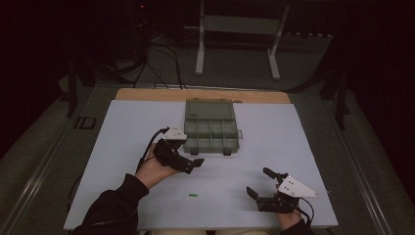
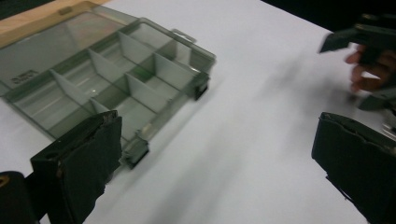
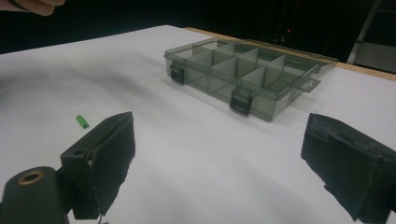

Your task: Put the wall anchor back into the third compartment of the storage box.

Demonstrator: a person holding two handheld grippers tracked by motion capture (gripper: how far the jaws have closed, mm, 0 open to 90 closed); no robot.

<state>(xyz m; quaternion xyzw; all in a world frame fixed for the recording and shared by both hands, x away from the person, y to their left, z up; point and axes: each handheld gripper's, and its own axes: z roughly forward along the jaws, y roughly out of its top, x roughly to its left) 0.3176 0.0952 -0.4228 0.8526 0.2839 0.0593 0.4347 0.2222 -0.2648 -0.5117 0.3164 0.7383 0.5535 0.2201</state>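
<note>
An open, smoke-grey compartment box (image 1: pixel 210 127) lies at the back middle of the white board (image 1: pixel 117 152), its lid folded away from me. Its compartments look empty in the left gripper view, where the box (image 2: pixel 107 79) sits at upper left. A small green piece (image 1: pixel 193 196) lies alone near the board's front; the right gripper view shows this green piece (image 3: pixel 82 121) to the left of the jaws. My left gripper (image 1: pixel 195 163) hovers open just in front of the box's near left corner, nothing between its jaws (image 2: pixel 219 158). My right gripper (image 1: pixel 258 181) stands open at front right, empty (image 3: pixel 219 158).
A wooden table edge (image 1: pixel 147 94) runs behind the board. Beyond it stand a metal frame (image 1: pixel 240 29) and cables (image 1: pixel 161 58) on the dark floor. The other hand with its gripper (image 2: pixel 369 42) appears at the top right of the left gripper view.
</note>
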